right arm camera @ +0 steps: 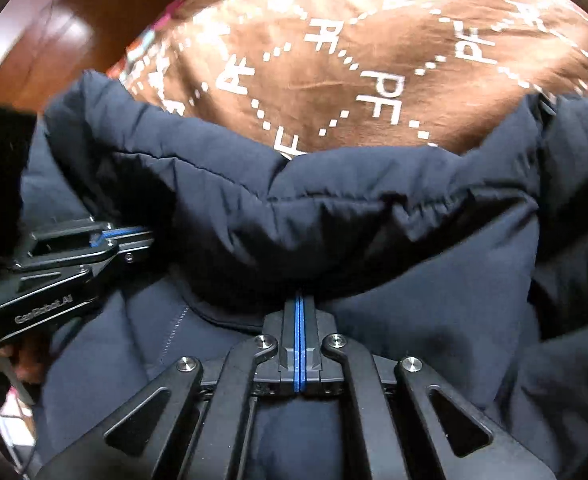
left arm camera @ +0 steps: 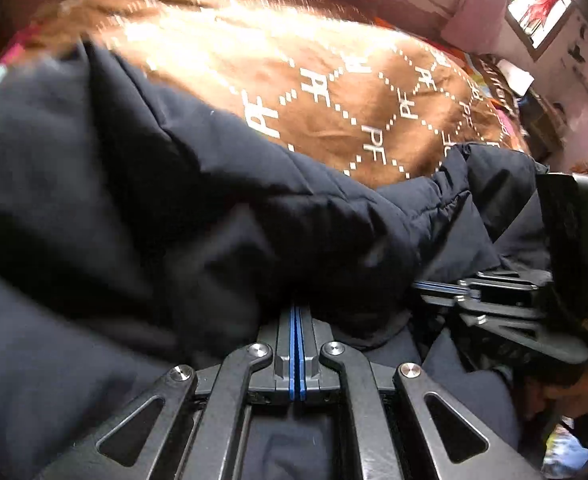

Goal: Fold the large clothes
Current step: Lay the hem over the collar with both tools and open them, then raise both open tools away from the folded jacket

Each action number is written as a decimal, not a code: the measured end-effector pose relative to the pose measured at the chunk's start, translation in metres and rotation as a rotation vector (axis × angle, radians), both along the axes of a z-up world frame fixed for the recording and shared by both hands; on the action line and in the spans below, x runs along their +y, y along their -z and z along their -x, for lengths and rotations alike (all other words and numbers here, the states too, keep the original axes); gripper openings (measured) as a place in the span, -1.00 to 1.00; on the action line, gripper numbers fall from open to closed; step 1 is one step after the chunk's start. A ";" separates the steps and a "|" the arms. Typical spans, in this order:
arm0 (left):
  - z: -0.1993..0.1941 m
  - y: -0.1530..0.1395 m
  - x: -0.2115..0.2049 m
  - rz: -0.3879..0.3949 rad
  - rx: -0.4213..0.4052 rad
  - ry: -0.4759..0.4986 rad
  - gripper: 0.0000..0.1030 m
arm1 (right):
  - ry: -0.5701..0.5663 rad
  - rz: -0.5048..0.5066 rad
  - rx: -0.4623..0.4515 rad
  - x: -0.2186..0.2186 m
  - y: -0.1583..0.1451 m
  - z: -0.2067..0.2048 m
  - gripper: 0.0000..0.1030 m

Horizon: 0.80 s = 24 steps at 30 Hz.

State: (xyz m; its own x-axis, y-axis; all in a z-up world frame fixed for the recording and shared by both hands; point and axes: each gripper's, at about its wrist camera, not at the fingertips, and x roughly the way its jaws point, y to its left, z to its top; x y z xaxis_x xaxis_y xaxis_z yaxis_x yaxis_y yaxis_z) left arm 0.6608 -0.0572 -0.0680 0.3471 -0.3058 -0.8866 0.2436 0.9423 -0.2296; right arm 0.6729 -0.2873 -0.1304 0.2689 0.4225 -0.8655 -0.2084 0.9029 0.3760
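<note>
White "PF" letters repeat across the brown blanket (right arm camera: pixel 393 52); left tongs (right arm camera: pixel 134 236) read "GenRobot.AI".

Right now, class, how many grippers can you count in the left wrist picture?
2. The left gripper at bottom centre, shut on the jacket; the right gripper at the right edge, also pinching it.
</note>
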 end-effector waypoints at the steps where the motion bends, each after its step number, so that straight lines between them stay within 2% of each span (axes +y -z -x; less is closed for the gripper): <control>1: 0.004 -0.005 -0.003 -0.014 -0.021 0.003 -0.91 | 0.020 -0.026 -0.002 -0.010 -0.005 0.008 -0.98; 2: 0.011 -0.015 -0.003 -0.026 -0.058 0.010 -0.87 | 0.031 -0.030 -0.017 -0.013 -0.009 0.014 -0.91; 3: 0.017 -0.023 -0.002 -0.034 -0.086 0.013 -0.73 | 0.038 -0.027 -0.052 -0.021 -0.017 0.022 -0.84; 4: 0.024 -0.031 -0.001 -0.036 -0.108 0.011 -0.47 | 0.047 -0.019 -0.091 -0.026 -0.026 0.030 -0.55; 5: 0.028 -0.037 0.000 -0.028 -0.116 0.009 -0.35 | 0.057 -0.014 -0.116 -0.031 -0.032 0.035 -0.14; 6: 0.032 -0.043 0.002 -0.017 -0.125 0.004 -0.15 | 0.069 -0.012 -0.139 -0.034 -0.039 0.042 0.00; 7: 0.038 -0.051 0.002 -0.006 -0.142 -0.008 0.06 | 0.081 -0.012 -0.161 -0.038 -0.047 0.049 0.05; 9: 0.048 -0.066 0.009 0.012 -0.170 -0.034 0.33 | 0.111 0.034 -0.193 -0.046 -0.063 0.065 0.05; 12: 0.061 -0.089 0.012 0.045 -0.220 -0.061 0.49 | 0.142 0.028 -0.231 -0.069 -0.086 0.090 0.06; 13: 0.067 -0.097 0.010 0.043 -0.244 -0.068 0.59 | 0.152 0.034 -0.248 -0.061 -0.093 0.088 0.09; 16: 0.083 -0.113 0.009 0.051 -0.293 -0.086 0.83 | 0.194 0.067 -0.323 -0.067 -0.118 0.107 0.40; 18: 0.095 -0.120 0.010 0.058 -0.305 -0.108 0.88 | 0.213 0.073 -0.371 -0.068 -0.133 0.122 0.54; 20: 0.107 -0.127 0.011 0.029 -0.289 -0.149 0.98 | 0.232 0.063 -0.401 -0.061 -0.146 0.125 0.71; 24: 0.132 -0.141 0.014 0.007 -0.330 -0.207 0.99 | 0.270 0.034 -0.457 -0.070 -0.176 0.158 0.89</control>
State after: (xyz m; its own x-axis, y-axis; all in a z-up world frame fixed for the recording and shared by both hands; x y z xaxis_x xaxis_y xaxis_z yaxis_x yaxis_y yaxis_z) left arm 0.5291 -0.0432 0.0730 0.6679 -0.2052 -0.7154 0.1106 0.9779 -0.1773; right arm 0.5149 -0.3573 0.0457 0.7172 0.2600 -0.6465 -0.1023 0.9570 0.2714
